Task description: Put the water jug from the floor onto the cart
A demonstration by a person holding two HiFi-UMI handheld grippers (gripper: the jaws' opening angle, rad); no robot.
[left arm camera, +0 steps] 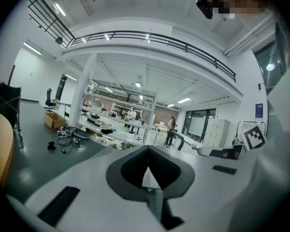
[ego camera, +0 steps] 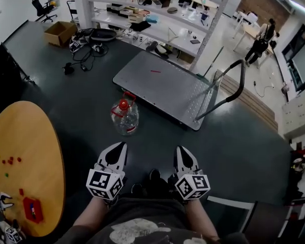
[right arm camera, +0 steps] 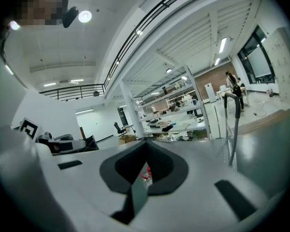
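Two grippers side by side low in the head view, both pointed toward the water jug, both well short of it and touching nothing. Left gripper: jaws pressed together at the tips, nothing clamped. Same in the left gripper view, left gripper closed tip to tip, with only a small triangular gap behind the meeting tips. Right gripper: jaws likewise together and empty. In the right gripper view, right gripper shut at the tips, with a bit of red from the water jug visible through the gap below them. Water jug upright on the dark floor, clear-bodied, with a red cap and red carry handle on top, near the closer edge of the cart but apart from it. Cart a flat grey platform with a small pink mark on the deck and a black push handle rising at its right end. Round wooden table at the left edge, with a few small red and yellow bits and a red box on it. Beyond the cart, white shelving crowded with items, a cardboard box, a tangle of cables and an office chair. Far off at the upper right, a standing person.
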